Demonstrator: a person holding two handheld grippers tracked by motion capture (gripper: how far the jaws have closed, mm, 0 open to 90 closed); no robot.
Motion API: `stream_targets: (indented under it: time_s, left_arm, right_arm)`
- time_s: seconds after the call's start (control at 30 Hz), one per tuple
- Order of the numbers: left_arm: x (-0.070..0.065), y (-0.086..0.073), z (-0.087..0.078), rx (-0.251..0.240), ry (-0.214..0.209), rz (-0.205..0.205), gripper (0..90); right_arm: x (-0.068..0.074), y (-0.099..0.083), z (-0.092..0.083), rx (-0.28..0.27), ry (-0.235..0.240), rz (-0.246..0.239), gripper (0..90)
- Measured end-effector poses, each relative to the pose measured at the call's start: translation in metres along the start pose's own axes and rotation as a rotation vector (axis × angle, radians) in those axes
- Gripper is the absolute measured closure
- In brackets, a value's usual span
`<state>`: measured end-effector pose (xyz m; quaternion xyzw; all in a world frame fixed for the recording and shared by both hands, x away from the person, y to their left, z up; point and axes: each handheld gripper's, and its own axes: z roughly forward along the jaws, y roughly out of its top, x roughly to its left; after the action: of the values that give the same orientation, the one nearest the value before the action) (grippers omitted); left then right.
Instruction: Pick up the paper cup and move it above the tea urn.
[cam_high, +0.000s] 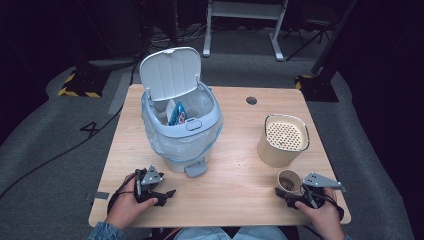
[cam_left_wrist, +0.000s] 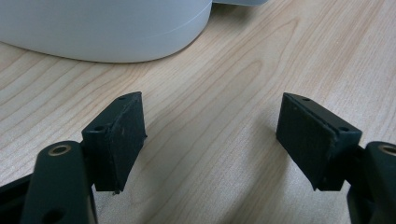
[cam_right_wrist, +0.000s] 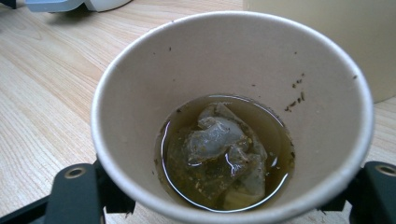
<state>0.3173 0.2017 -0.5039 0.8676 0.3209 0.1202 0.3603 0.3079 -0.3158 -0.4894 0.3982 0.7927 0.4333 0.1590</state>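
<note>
A paper cup stands near the table's front right edge. In the right gripper view the cup holds brown liquid and a soaked tea bag. My right gripper has its jaws against both sides of the cup, with the pads hidden under the rim. At the front left my left gripper rests open on the wood, pointing right. Its view shows the left gripper with bare table between the pads.
A grey pedal bin with a plastic liner stands mid-left, lid raised, wrappers inside; its base is near my left gripper. A beige container with a perforated top sits just behind the cup. The wooden table ends close to both hands.
</note>
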Motion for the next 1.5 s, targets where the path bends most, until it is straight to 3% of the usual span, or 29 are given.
stream_targets:
  time_s: [0.23, 0.5, 1.07, 1.5]
  left_arm:
    - [0.000, 0.000, 0.000, 0.000, -0.001, 0.000, 24.2]
    - [0.000, 0.000, 0.000, 0.000, 0.000, 0.000, 24.3]
    - [0.000, 0.000, 0.000, 0.001, 0.000, -0.001, 24.3]
    - [0.000, 0.000, 0.000, 0.000, 0.002, -0.002, 24.2]
  right_arm:
    - [-0.004, 0.005, -0.009, -0.004, -0.003, 0.019, 28.7]
    - [-0.014, 0.027, -0.029, -0.035, -0.011, 0.073, 29.0]
    - [-0.036, 0.072, -0.062, -0.017, -0.078, 0.072, 29.8]
    - [-0.054, 0.106, -0.076, -0.041, -0.113, 0.079, 30.2]
